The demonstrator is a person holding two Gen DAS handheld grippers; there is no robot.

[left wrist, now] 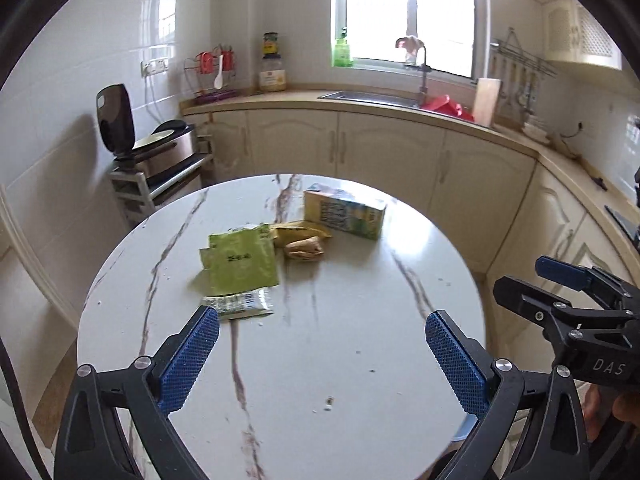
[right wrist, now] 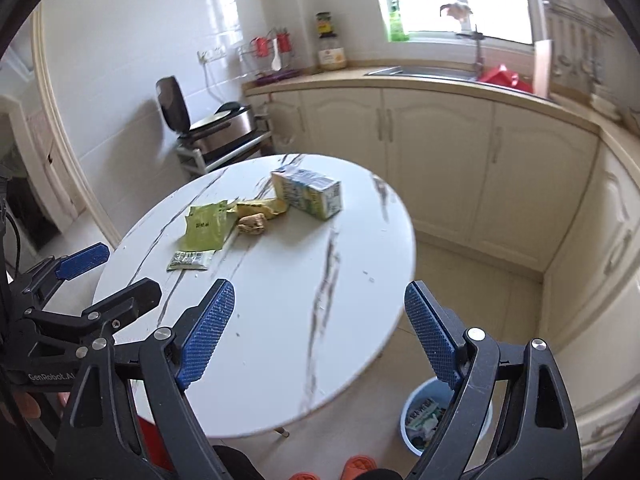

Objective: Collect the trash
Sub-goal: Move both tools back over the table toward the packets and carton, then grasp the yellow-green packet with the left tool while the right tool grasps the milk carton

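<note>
Both your left gripper (left wrist: pixel 322 354) and right gripper (right wrist: pixel 320 330) are wide open, holding nothing. The flat green foil packet (left wrist: pixel 240 262) at eleven o'clock looks light and floppy; pinch its edge.

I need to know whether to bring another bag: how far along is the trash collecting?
Partly done: the blue bin on the floor already holds wrappers. Nothing is in hand; the left gripper and right gripper are both open and empty. Left on the round marble table: green packet, small printed sachet, yellow wrapper, crumpled brown scrap, yellow-green carton.
</note>
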